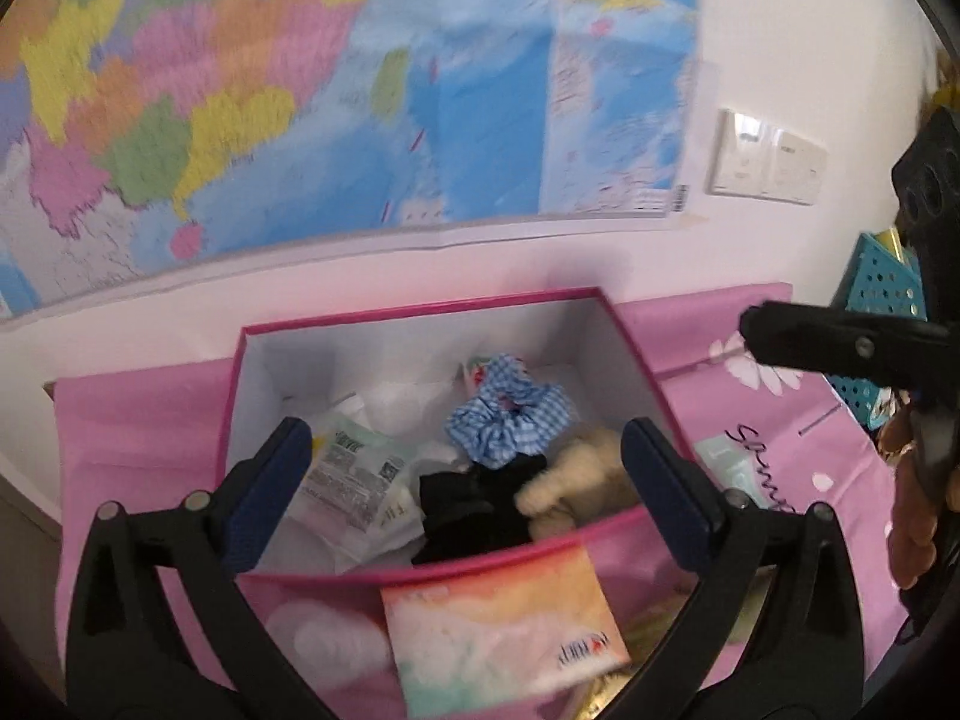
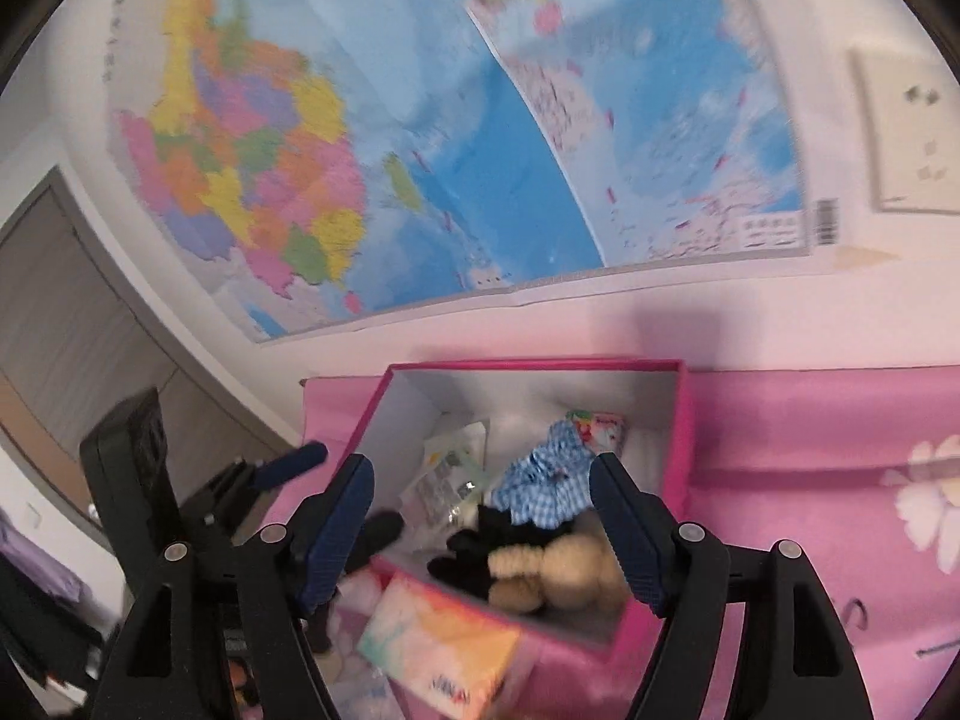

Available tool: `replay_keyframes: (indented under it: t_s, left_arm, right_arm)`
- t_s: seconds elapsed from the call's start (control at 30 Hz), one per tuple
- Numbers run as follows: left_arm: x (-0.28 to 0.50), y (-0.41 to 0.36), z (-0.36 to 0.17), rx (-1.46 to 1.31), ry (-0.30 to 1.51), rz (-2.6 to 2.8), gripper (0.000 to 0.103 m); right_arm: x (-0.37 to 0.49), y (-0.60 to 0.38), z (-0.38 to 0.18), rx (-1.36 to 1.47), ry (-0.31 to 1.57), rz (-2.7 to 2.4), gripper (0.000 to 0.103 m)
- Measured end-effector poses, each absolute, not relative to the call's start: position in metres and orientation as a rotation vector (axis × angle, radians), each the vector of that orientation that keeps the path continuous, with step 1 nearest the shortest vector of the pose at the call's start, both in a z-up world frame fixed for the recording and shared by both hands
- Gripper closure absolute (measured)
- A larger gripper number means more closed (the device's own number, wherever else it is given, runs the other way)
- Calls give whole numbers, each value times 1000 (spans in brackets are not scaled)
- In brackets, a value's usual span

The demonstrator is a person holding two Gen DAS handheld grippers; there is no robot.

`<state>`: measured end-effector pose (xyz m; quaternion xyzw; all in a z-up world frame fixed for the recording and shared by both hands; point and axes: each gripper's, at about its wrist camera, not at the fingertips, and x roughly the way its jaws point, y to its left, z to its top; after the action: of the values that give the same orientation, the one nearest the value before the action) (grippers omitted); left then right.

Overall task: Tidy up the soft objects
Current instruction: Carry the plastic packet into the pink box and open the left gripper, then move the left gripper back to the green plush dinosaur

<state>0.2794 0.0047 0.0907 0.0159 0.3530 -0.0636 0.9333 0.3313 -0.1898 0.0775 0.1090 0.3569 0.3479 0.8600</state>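
Observation:
A pink open box (image 1: 414, 315) (image 2: 684, 420) stands on a pink cloth against the wall. Inside lie a blue checked scrunchie (image 1: 507, 420) (image 2: 543, 480), a black scrunchie (image 1: 474, 507) (image 2: 486, 540), a cream fluffy scrunchie (image 1: 576, 474) (image 2: 552, 570) and white plastic packets (image 1: 354, 480) (image 2: 447, 468). A pastel tissue pack (image 1: 498, 630) (image 2: 438, 642) leans on the box's front. My left gripper (image 1: 468, 495) is open and empty over the box's near rim. My right gripper (image 2: 480, 525) is open and empty over the same box; its finger shows in the left wrist view (image 1: 780, 336).
A large coloured map (image 1: 360, 90) (image 2: 450, 150) hangs on the wall behind. A wall switch plate (image 1: 768, 159) is at the right. A teal perforated basket (image 1: 879, 294) stands at the far right. The pink flowered cloth (image 2: 840, 450) spreads right of the box. A grey cabinet (image 2: 66, 312) is left.

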Motion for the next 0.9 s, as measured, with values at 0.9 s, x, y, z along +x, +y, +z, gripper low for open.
replay_keyframes:
  t_s: [0.9]
  left_arm:
    - [109, -60, -2, -9, 809, -168, 0]
  right_arm:
    - [151, -296, -35, 336, 813, 555, 20]
